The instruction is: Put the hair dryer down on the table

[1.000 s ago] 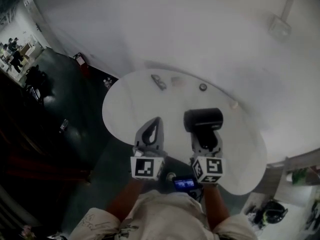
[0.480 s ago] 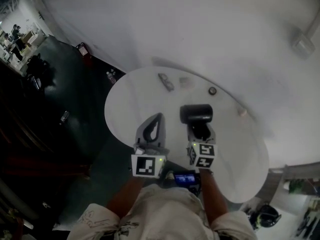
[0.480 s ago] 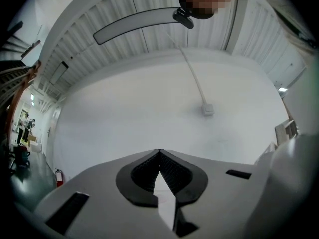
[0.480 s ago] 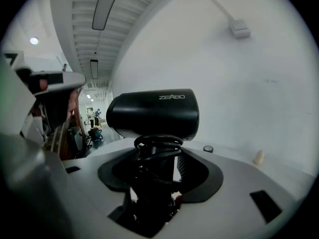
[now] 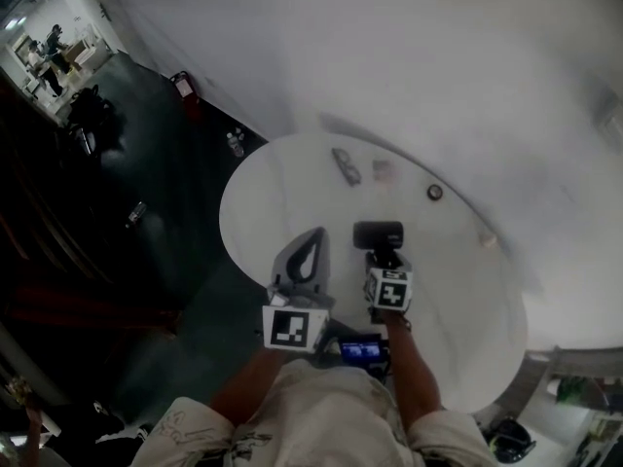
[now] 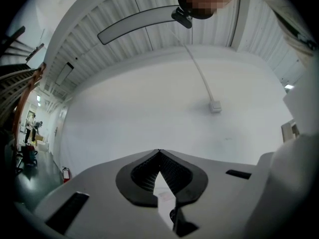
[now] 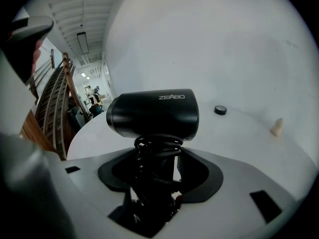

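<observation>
A black hair dryer point(image 7: 154, 114) with its cord wound round the handle stands up from my right gripper point(image 7: 155, 176), whose jaws are shut on the handle. In the head view the hair dryer point(image 5: 379, 234) is over the middle of the round white table point(image 5: 282, 193), with the right gripper point(image 5: 385, 261) just behind it. My left gripper point(image 5: 310, 246) hangs to the left of it over the table, its jaws shut with nothing in them. In the left gripper view the left gripper point(image 6: 159, 156) points up at a white wall.
Small things lie at the table's far side: a pair of glasses point(image 5: 346, 166), a pale flat piece point(image 5: 384, 170), a small black disc point(image 5: 435, 193) and a small beige piece point(image 5: 487, 241). Dark floor lies to the left of the table. The white wall curves behind it.
The hair dryer and my right gripper look smaller and farther from the head camera, lower toward the table. The view has swung left. The left gripper has kept its place.
</observation>
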The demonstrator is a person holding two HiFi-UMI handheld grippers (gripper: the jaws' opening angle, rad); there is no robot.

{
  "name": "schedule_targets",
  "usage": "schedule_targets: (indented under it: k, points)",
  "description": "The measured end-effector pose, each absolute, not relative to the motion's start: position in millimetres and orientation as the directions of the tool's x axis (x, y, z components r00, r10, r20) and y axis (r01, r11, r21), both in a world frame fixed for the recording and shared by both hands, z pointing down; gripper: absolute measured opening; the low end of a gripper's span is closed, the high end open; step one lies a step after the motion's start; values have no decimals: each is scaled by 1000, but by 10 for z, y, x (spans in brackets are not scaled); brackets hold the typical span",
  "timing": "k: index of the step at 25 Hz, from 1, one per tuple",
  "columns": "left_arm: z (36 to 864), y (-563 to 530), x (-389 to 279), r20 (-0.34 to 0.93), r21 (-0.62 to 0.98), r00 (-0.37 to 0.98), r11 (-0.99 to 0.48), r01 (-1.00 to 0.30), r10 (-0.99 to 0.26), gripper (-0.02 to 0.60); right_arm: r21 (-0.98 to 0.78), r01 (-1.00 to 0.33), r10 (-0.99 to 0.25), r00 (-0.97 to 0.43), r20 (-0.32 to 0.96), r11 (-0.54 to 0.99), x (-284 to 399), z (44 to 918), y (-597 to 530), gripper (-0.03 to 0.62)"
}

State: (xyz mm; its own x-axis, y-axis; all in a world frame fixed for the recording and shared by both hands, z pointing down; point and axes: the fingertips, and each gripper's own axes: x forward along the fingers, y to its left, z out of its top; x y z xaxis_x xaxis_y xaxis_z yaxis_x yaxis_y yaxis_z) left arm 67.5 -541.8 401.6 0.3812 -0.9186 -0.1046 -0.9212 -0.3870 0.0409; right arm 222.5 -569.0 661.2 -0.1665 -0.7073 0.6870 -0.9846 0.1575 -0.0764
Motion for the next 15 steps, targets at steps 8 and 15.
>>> schedule_targets:
  k: [8,15]
  points:
    - [4061,-5449,551,-95,48,367,-372,-927,-926,-5,-41,-987,-617,-131,776,159,2163,6974,-5683,239]
    - [4064,-5470,458,-92,52,357,-362,-931,-930,-5,-15,-986,-482,-93,871,164,2101,7151,-5659,239]
